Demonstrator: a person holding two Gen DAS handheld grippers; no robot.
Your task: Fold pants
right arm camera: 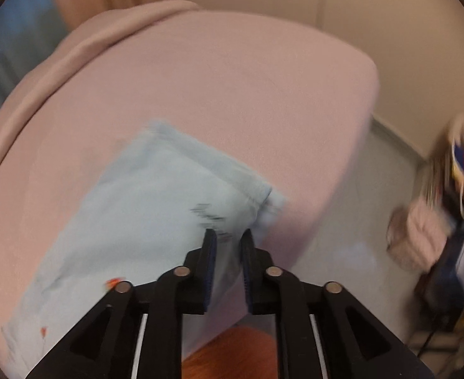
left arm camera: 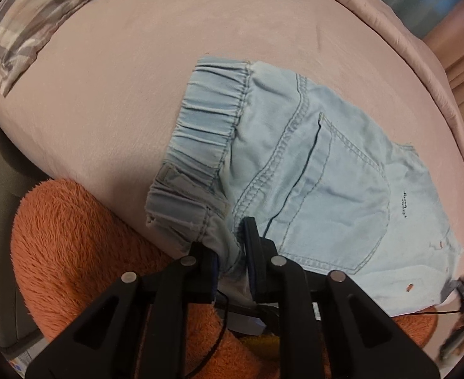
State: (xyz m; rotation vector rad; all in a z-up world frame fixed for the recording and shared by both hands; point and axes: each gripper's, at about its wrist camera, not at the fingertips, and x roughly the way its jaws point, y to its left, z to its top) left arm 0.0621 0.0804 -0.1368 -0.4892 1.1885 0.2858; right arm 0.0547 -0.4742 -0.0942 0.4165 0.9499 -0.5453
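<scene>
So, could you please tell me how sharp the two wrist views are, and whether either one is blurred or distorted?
Left wrist view: sharp, the stitching on the pants reads clearly; the fisheye bows the bed edge and darkens the corners. Right wrist view: motion-smeared throughout, the pants and the clutter on the floor are streaked, while the right gripper itself stays fairly crisp.

A bed (left arm camera: 143,63) under a pink sheet carries folded light-blue pants (left arm camera: 311,170) near its front edge (elastic waistband leftward), a plaid pillow (left arm camera: 33,22) at the far-left corner.
</scene>
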